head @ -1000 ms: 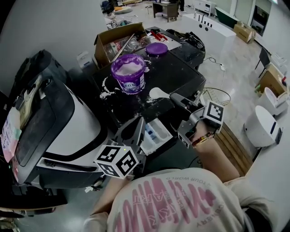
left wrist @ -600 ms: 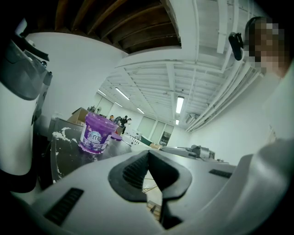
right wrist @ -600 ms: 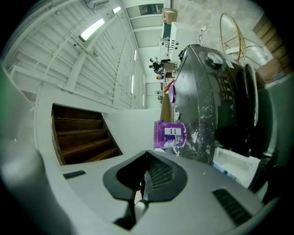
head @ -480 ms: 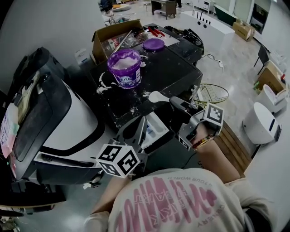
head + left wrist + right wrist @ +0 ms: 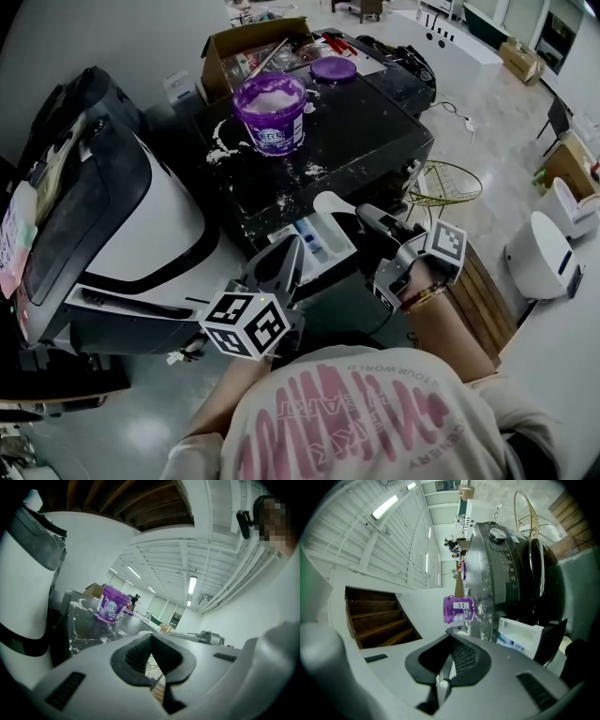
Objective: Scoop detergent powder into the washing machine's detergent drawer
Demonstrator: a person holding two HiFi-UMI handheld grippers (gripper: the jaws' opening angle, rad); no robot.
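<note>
A purple tub (image 5: 270,112) filled with white powder stands on the black washing machine's top (image 5: 366,131). The tub also shows in the left gripper view (image 5: 111,603) and the right gripper view (image 5: 458,609). The white detergent drawer (image 5: 314,246) is pulled out at the machine's front and is seen again as the drawer (image 5: 520,632). My right gripper (image 5: 364,216) is shut on the handle of a white scoop (image 5: 330,204), whose bowl hangs over the drawer's far end. The left gripper (image 5: 283,255) sits beside the drawer's near left corner, shut and empty (image 5: 151,637).
Spilled powder (image 5: 223,142) streaks the machine top. The tub's purple lid (image 5: 334,68) lies behind it, next to an open cardboard box (image 5: 246,52). A white and black appliance (image 5: 122,216) stands to the left. A wire basket (image 5: 441,183) is on the floor to the right.
The right gripper has brought the scoop down from the machine top's edge to over the drawer. The left gripper has stayed by the drawer's front.
</note>
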